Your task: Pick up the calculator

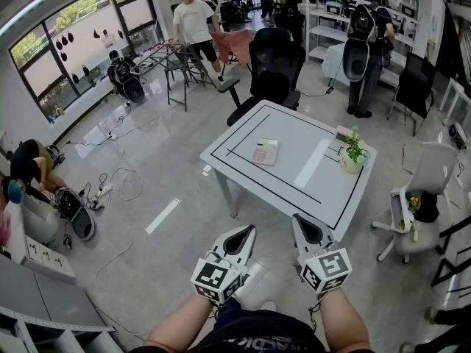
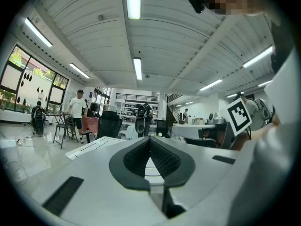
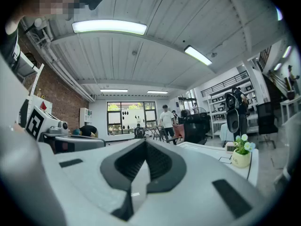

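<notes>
Two grippers are held side by side short of the near edge of the table [image 1: 291, 134], and neither is touching it. The left gripper [image 1: 246, 232] is seen with its jaws pressed together and nothing between them, and the right gripper [image 1: 299, 221] is likewise closed and empty. Both are pointed level toward the table. The calculator [image 1: 266, 151] is laid flat on the table, left of its middle and inside the black outline marked on the top, well apart from both grippers. A small potted plant [image 1: 353, 155] is set near the table's right edge, beyond the outline. A black office chair [image 1: 274, 68] is placed at the table's far side, and a white chair [image 1: 430, 173] is stood off the table's right side
</notes>
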### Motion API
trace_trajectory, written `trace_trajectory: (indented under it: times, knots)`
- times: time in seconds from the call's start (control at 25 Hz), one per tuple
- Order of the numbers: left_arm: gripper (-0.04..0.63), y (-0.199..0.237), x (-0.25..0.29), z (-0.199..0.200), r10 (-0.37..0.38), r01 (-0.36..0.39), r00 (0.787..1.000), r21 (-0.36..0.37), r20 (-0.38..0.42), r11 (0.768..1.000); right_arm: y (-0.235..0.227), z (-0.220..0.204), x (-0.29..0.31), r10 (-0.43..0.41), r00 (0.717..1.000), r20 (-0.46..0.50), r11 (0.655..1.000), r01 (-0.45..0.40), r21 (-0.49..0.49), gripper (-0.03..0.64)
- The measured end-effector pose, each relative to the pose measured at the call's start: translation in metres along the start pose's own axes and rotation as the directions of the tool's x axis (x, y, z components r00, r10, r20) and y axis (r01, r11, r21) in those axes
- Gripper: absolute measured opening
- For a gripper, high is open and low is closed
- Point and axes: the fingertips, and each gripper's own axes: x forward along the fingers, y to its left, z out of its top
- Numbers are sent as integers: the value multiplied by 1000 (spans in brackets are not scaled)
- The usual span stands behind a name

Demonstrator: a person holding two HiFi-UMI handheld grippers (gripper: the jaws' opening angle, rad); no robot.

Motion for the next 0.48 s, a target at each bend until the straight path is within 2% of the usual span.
trace_trajectory:
  times: [0.48]
  knots:
    - [2,-1,19,-11,-14,14,1000,-3,-5,1000,-14,2,3,24,999,28,999,-25,44,2]
